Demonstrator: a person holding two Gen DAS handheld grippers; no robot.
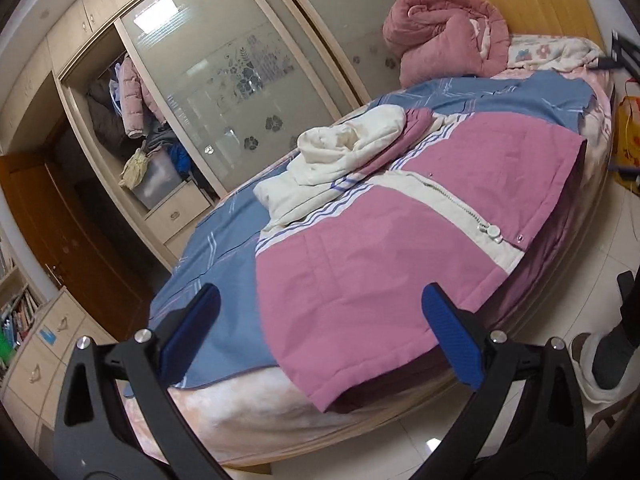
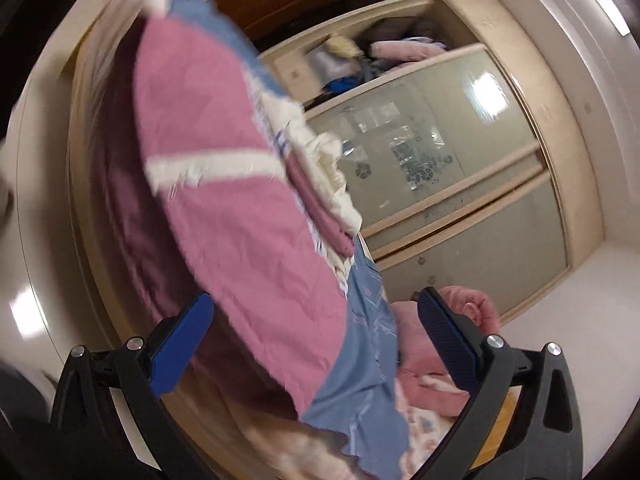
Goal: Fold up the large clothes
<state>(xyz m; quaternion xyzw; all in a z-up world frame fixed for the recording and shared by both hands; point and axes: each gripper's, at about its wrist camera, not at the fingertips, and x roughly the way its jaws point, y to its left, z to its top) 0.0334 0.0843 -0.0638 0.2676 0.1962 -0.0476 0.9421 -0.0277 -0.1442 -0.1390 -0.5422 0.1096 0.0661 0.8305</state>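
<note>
On the bed (image 1: pixel 224 248), over a blue sheet (image 1: pixel 208 264), a large pink jacket (image 1: pixel 360 272) lies spread out front-up, its cream zip strip (image 1: pixel 452 200) running down the middle and its cream hood (image 1: pixel 340 152) bunched at the far end. Hem end of the jacket hangs over the near edge of the mattress.

Left gripper (image 1: pixel 320 332): jaws wide apart, blue pads (image 1: pixel 452 340) clear on both sides, nothing held. It hovers at the bed's edge above the jacket hem — contact with the cloth cannot be confirmed.

Right gripper (image 2: pixel 316 344): jaws likewise spread wide and empty. Its view is tilted and smeared by motion blur; the jacket (image 2: pixel 240 200) and sheet (image 2: pixel 360 352) fill the space between the pads, but whether either pad touches fabric cannot be told.

Noted beyond the bed — a rolled pink quilt (image 1: pixel 444 36) by the wooden headboard (image 1: pixel 532 4), and a wardrobe (image 1: pixel 224 64) with frosted sliding doors, one section open with clothes inside.
</note>
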